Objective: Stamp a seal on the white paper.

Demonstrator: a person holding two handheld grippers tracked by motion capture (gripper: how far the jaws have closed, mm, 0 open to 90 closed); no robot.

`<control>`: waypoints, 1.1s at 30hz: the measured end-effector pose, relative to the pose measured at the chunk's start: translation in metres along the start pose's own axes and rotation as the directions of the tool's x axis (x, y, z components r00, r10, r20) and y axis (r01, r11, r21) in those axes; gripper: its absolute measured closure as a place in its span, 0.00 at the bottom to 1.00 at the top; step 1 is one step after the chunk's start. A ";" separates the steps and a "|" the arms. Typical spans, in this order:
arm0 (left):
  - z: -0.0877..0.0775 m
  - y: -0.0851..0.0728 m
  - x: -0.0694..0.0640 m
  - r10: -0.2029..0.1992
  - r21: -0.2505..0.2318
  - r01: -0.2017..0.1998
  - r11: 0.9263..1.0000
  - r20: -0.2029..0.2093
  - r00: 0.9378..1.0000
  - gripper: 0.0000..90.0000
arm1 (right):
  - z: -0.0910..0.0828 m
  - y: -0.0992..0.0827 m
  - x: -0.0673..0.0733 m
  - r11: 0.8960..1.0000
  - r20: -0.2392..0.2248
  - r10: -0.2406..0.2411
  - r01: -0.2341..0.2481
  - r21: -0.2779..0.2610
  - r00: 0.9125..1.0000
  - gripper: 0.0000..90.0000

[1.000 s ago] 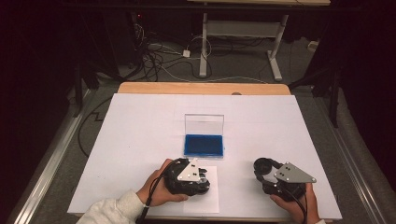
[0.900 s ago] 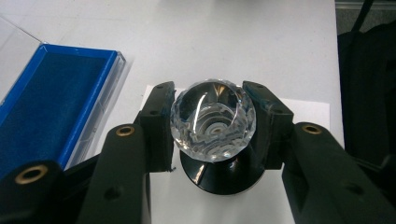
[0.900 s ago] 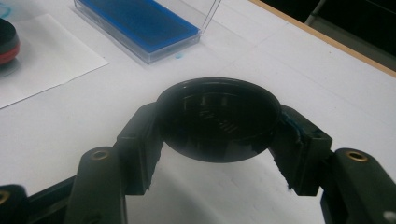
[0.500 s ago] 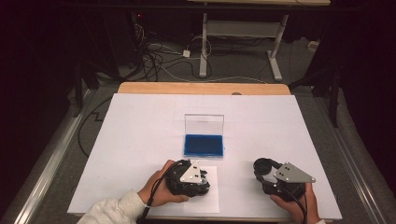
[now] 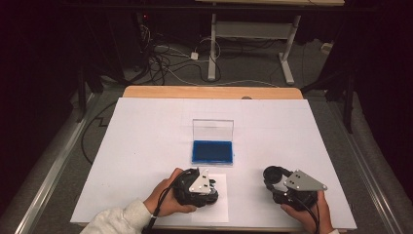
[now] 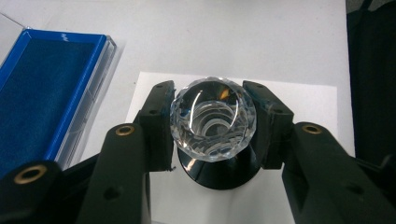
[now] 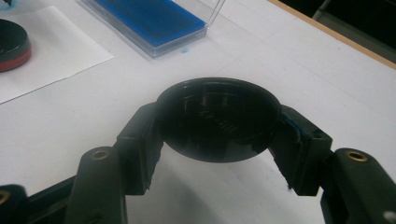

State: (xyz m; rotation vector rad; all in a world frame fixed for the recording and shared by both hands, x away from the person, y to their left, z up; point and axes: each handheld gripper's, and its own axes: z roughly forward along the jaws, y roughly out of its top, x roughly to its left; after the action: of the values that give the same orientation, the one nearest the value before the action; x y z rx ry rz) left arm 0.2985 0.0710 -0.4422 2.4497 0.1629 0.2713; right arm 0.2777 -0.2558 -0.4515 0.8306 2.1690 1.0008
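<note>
Stamp gripped over its paper, cap held aside

The left gripper is clamped on the crystal-topped stamp, upright on the paper sheet just in front of the blue ink pad. The right gripper is clamped on the black cap, well right of the pad. Nothing has shifted since the earlier frames.

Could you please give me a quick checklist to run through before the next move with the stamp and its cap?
1. Left gripper clamped on the faceted clear knob: ok.
2. Right gripper clamped on the round black cap: ok.
3. Stamp's black base over the white paper: ok.
4. Blue ink pad case open, lid upright: ok.
5. Base touching the paper: cannot tell.
</note>
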 end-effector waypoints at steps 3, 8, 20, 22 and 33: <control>0.000 0.000 -0.002 0.003 0.005 -0.003 1.000 -0.011 1.000 0.61 | 0.000 0.000 0.000 1.000 -0.002 -0.008 0.008 0.000 1.000 0.43; 0.000 -0.001 -0.002 0.003 -0.002 -0.003 1.000 -0.006 1.000 0.61 | 0.001 0.000 0.001 1.000 0.000 -0.007 0.007 0.001 1.000 0.43; 0.000 -0.003 -0.001 -0.016 -0.012 0.016 1.000 0.004 1.000 0.61 | 0.001 0.000 0.001 1.000 0.001 -0.011 0.011 0.003 1.000 0.43; 0.000 -0.002 -0.002 -0.014 -0.009 0.014 1.000 0.000 1.000 0.61 | 0.001 0.000 0.001 1.000 -0.002 -0.011 0.011 0.005 1.000 0.43; -0.001 -0.004 0.000 -0.011 -0.009 0.011 1.000 0.007 1.000 0.61 | 0.000 0.000 0.002 1.000 -0.002 -0.012 0.012 0.004 1.000 0.43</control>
State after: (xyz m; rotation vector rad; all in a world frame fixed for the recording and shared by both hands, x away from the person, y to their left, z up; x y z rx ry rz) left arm 0.2983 0.0741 -0.4440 2.4403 0.1720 0.2587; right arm 0.2768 -0.2544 -0.4517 0.8183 2.1762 0.9918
